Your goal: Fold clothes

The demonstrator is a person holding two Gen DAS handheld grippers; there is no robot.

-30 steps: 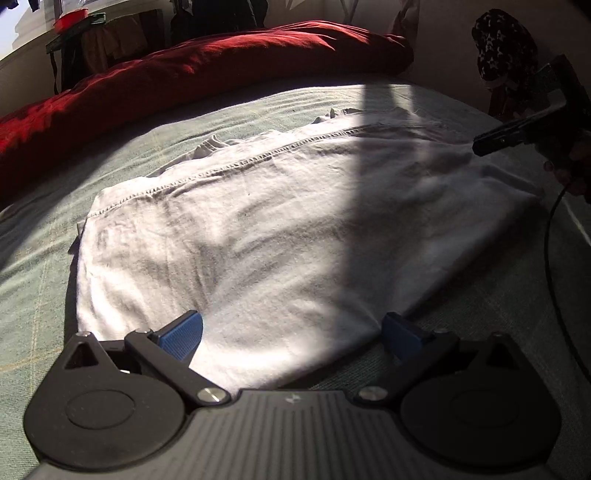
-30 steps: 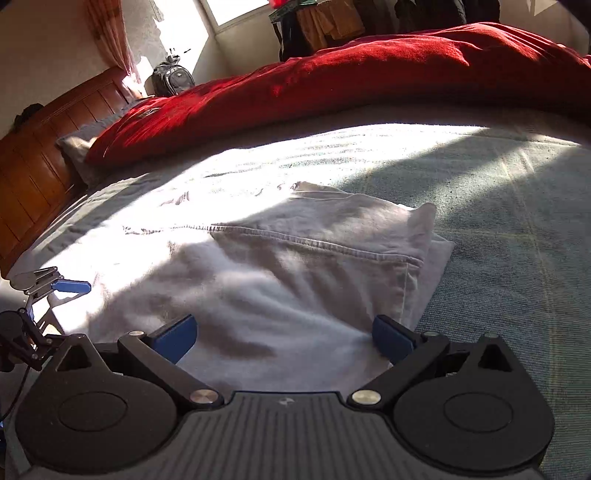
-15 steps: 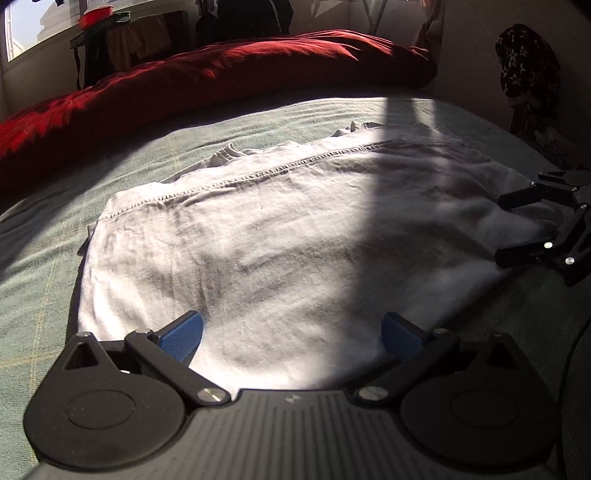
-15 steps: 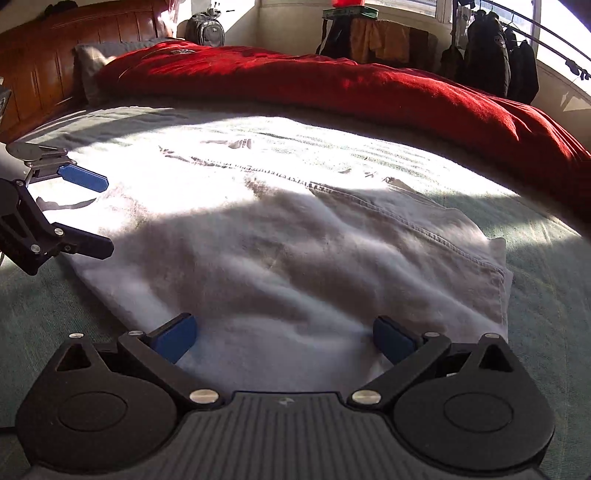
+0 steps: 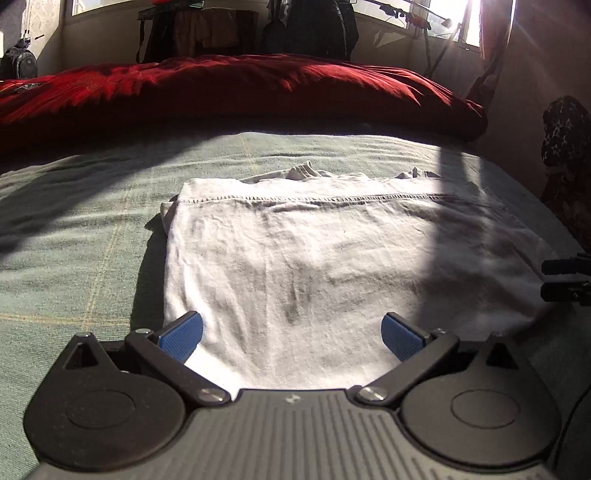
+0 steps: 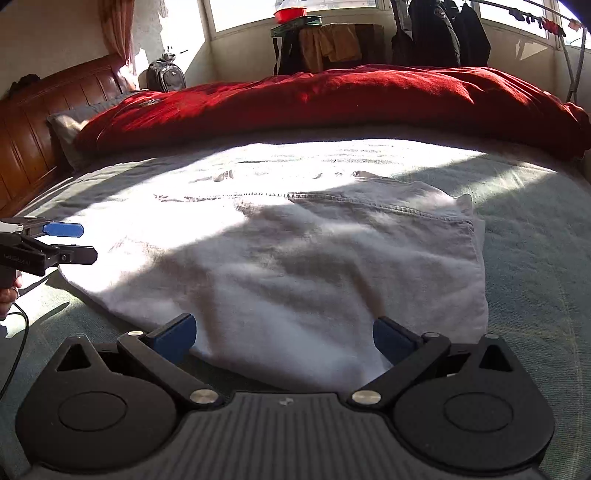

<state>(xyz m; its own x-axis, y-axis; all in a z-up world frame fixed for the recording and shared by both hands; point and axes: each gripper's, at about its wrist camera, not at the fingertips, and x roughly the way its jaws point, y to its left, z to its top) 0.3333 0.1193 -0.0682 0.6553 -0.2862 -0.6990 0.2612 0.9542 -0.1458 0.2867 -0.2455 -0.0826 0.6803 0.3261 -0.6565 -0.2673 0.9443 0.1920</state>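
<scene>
A white garment [image 5: 332, 266] lies folded flat on the green bedspread [image 5: 74, 266], its stitched hem along the far side. My left gripper [image 5: 291, 338] is open at the near edge of the cloth, with its blue pads [image 5: 181, 336] on either side of that edge and nothing held. In the right wrist view, the same garment [image 6: 295, 266] spreads ahead. My right gripper [image 6: 282, 339] is open over its near edge. Each gripper shows in the other's view: the right gripper [image 5: 545, 280] at the cloth's right side, the left gripper [image 6: 88, 242] at its left corner, open.
A red duvet [image 6: 332, 99] is heaped across the far side of the bed. A wooden headboard [image 6: 33, 125] stands at the left, a backpack [image 6: 164, 75] and hanging clothes [image 6: 439, 33] beyond. A dark patterned item [image 5: 565, 129] is at the right. A cable [image 6: 16, 350] trails near a hand.
Both views have swung to face the garment more squarely. The right gripper has come down from the raised right side to the cloth's right edge. Both grippers stay open.
</scene>
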